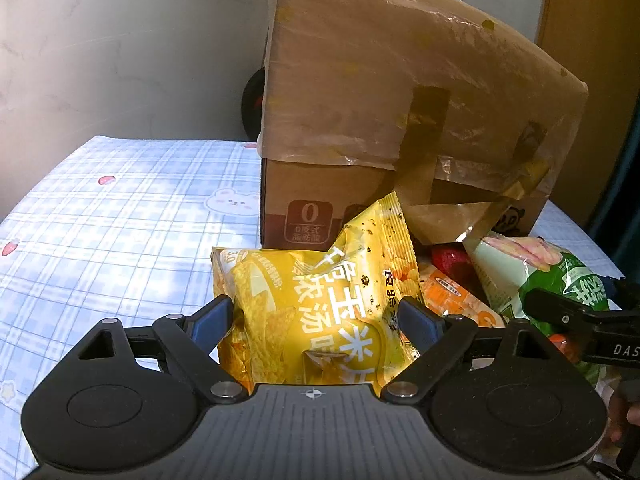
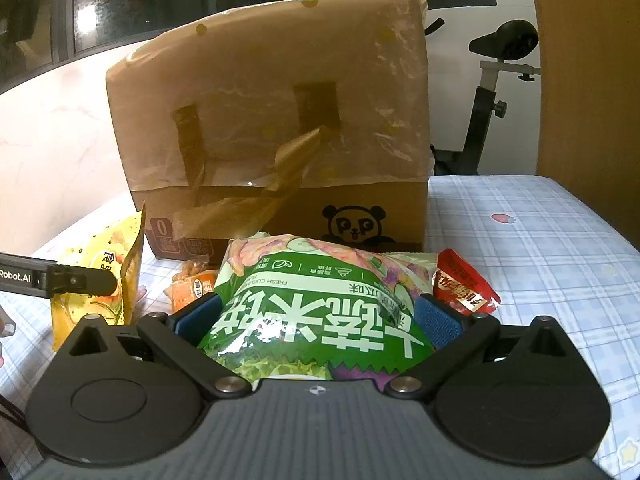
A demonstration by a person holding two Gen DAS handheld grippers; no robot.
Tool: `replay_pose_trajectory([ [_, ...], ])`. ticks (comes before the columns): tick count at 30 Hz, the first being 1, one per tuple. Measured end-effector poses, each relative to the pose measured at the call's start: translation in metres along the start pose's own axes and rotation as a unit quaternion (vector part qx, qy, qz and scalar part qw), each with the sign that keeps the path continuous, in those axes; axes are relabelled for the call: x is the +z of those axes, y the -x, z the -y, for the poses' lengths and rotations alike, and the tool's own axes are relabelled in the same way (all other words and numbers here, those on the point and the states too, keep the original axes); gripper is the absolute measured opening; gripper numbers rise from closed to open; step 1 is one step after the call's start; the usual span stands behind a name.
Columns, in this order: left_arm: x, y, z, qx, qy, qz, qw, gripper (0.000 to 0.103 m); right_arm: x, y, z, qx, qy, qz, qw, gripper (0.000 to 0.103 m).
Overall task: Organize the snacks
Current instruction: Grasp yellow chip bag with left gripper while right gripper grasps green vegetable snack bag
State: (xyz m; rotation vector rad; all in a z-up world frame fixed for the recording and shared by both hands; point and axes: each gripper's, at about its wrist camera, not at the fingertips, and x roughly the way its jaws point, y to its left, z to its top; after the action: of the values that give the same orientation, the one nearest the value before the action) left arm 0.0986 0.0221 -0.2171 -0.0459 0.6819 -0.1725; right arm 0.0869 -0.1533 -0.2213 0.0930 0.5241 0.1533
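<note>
The yellow snack bag, at lower centre of the left view, is bracketed by the spread fingers of the left gripper, seemingly for pickup, while the green snack bag is clamped between the right gripper fingers before the cardboard box on the table.

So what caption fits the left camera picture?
Left gripper straddles a yellow snack bag before a taped cardboard box.
</note>
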Motion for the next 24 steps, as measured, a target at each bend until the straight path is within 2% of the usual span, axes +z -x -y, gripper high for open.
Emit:
replay_pose_trajectory([
  [24,-0.0032,0.0071,-0.0037,-0.002,0.005,0.006,1.0000,0.092,0.0008,0.0014,0.0017,-0.003,-0.003,-0.003,1.000,0.103],
])
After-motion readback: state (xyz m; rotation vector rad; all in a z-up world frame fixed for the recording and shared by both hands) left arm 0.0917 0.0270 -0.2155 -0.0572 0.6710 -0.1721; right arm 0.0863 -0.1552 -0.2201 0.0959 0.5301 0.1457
